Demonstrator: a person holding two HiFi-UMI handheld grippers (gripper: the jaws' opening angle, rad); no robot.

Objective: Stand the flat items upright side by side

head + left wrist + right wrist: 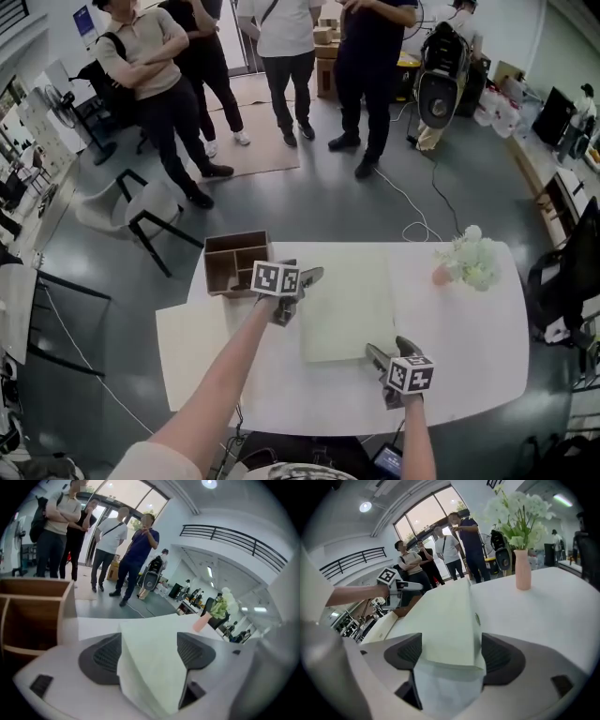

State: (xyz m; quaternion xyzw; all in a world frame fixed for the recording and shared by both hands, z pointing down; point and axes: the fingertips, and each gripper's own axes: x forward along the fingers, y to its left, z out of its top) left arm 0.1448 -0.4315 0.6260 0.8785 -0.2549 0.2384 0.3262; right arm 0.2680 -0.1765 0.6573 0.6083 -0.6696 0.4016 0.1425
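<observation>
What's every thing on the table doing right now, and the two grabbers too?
Green flat item, lying flat on the table.
Cream flat item, lying flat at the table's left edge.
Wooden box, standing, compartments look empty.
Flower vase, upright.
Left gripper, open, green item's corner between its jaws.
Right gripper, open, green item's edge between its jaws.

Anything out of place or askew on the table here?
The cream flat item appears to overhang the left edge of the white table, so it could slip off. Nothing looks spilled or damaged.
</observation>
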